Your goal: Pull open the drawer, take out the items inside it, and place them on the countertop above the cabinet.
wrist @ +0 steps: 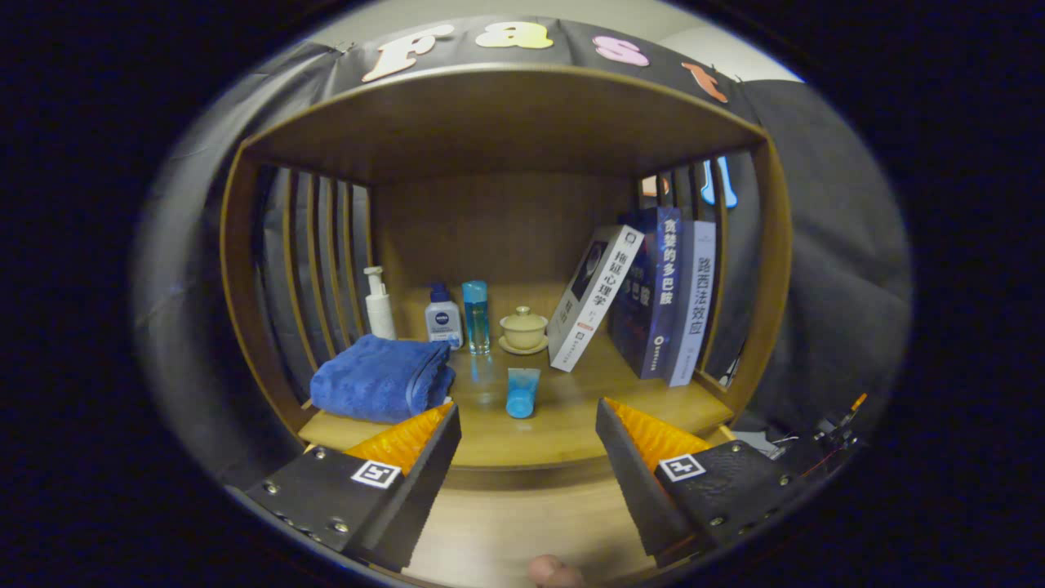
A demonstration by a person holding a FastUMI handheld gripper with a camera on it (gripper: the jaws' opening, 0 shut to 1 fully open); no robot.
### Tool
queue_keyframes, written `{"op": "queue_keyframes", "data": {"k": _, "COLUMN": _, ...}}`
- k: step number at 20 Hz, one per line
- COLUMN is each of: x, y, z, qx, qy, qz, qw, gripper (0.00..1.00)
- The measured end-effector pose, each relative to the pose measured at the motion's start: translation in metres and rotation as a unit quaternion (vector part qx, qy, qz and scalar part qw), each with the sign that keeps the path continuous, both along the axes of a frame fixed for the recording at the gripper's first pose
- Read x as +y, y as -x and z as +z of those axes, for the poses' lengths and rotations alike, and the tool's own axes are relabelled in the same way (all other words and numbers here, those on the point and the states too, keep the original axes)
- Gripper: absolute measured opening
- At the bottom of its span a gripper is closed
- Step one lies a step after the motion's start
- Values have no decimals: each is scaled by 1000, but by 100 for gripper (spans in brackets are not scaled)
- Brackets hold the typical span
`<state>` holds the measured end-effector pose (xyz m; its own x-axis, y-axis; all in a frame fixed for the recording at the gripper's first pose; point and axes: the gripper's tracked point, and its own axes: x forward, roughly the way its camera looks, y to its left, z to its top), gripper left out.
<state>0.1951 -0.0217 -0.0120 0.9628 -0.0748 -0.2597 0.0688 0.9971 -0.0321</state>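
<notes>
The gripper [528,425] is held with its fingers spread wide and nothing between them, level with the front edge of the countertop [522,445]. Just beyond the fingertips a small blue tube [522,392] stands cap down on that countertop. To the left a folded blue towel [382,378] lies close behind the left finger. Farther back a white pump bottle [379,305], a squat bottle with a blue cap [443,317], a tall clear blue bottle [476,316] and a lidded tea bowl on its saucer [523,329] are lined up before the back panel, and three books [645,298] are leaned against the right side of the cabinet [506,122].

The drawer cannot be made out from here; it is judged to lie below the wooden front edge, under the fingers. If the pull is the step in hand, the gripper would best be lowered and tilted down until the handle is seen. The jaws should be kept apart until they straddle it. A straight, level draw is advised. The bare strip of countertop ahead of the tube is judged the safest spot for placing.
</notes>
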Motion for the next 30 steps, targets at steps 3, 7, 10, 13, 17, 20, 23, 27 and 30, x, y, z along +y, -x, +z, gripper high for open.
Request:
{"op": "queue_keyframes", "data": {"k": 3, "x": 3, "y": 40, "z": 11, "qx": -5, "qy": 6, "qz": 11, "qw": 1000, "gripper": 99}}
{"op": "queue_keyframes", "data": {"k": 7, "x": 5, "y": 88, "z": 11, "qx": -11, "qy": 3, "qz": 22, "qw": 1000, "gripper": 99}}
{"op": "queue_keyframes", "data": {"k": 10, "x": 2, "y": 120, "z": 6, "qx": -26, "qy": 27, "qz": 22, "qw": 999, "gripper": 99}}
{"op": "queue_keyframes", "data": {"k": 13, "x": -3, "y": 151, "z": -3, "qx": -42, "qy": 21, "qz": 7, "qw": 999, "gripper": 99}}
{"op": "queue_keyframes", "data": {"k": 17, "x": -9, "y": 176, "z": -29, "qx": -51, "qy": 14, "qz": -4, "qw": 999, "gripper": 99}}
{"op": "queue_keyframes", "data": {"k": 20, "x": -9, "y": 185, "z": -55, "qx": -47, "qy": 10, "qz": -1, "qw": 999, "gripper": 99}}
{"op": "queue_keyframes", "data": {"k": 23, "x": -6, "y": 190, "z": -82, "qx": -35, "qy": -2, "qz": 5, "qw": 999, "gripper": 99}}
{"op": "queue_keyframes", "data": {"k": 27, "x": 1, "y": 191, "z": -116, "qx": -19, "qy": 0, "qz": 14, "qw": 1000, "gripper": 99}}
{"op": "queue_keyframes", "data": {"k": 30, "x": 6, "y": 192, "z": -143, "qx": -1, "qy": 1, "qz": 17, "qw": 1000, "gripper": 99}}
